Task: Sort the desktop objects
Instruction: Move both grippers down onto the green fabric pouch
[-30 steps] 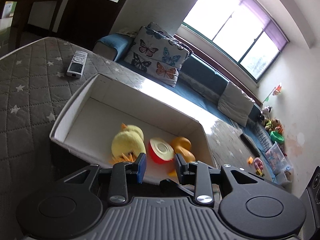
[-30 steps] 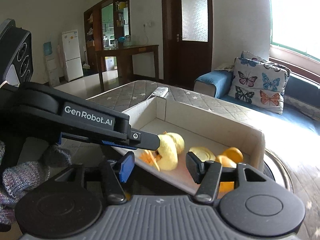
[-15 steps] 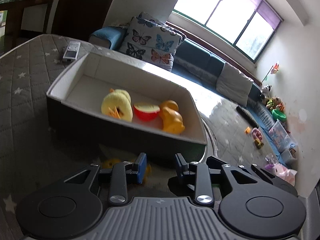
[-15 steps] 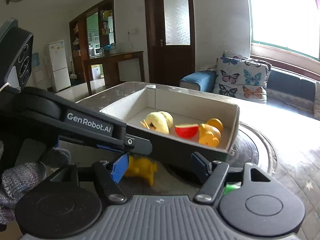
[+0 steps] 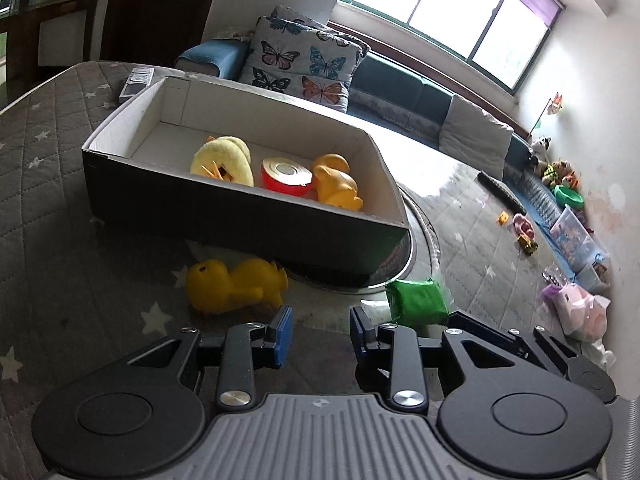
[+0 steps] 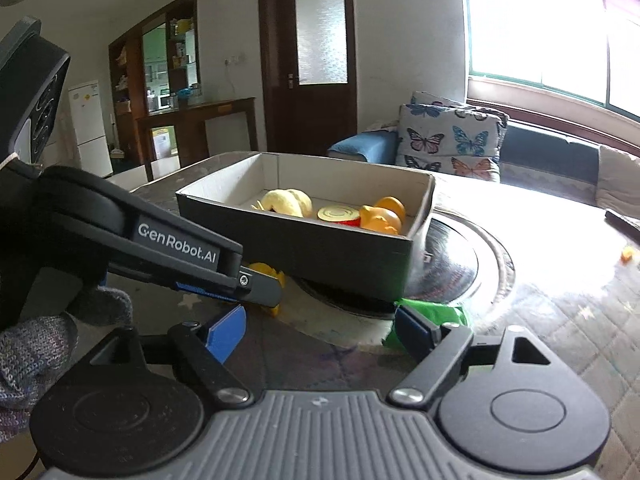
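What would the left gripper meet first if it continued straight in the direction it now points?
Probably the grey quilted cover first. The left gripper, jaws open and empty, aims between the yellow duck and the green packet; beyond stands the box. Depth is unclear.

Both grippers drew back; right gripper [image 6: 320,330] opening wider

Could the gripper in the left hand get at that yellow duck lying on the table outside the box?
Probably yes. The yellow duck lies just ahead of the left gripper, a little to its left, with only bare quilted table between. The box stands behind it, and the jaws are open and empty.
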### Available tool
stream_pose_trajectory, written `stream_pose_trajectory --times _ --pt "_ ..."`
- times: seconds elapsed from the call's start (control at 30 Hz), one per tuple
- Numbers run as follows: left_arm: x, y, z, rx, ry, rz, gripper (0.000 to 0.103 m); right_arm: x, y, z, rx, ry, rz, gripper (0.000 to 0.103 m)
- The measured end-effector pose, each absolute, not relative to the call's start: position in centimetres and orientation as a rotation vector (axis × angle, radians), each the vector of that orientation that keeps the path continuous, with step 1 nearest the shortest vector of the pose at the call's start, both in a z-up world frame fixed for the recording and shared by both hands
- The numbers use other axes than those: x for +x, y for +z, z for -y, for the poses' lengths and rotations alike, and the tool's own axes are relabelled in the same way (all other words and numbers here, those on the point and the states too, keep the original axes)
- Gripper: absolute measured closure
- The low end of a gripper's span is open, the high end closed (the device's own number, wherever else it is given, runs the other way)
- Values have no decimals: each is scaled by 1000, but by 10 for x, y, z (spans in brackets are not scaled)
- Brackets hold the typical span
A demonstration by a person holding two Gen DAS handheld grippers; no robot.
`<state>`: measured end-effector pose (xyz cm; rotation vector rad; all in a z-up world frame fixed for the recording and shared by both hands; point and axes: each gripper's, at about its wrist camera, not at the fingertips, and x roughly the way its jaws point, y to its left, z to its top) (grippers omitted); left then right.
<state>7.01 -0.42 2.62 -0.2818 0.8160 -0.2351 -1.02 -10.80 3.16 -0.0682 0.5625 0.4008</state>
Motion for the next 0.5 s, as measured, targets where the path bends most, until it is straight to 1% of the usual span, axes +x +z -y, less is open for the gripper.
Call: stream_pose_trajectory --times 0.5 --pt "65 15 25 -226 -235 -853 70 -16 16 130 -32 323 -582 18"
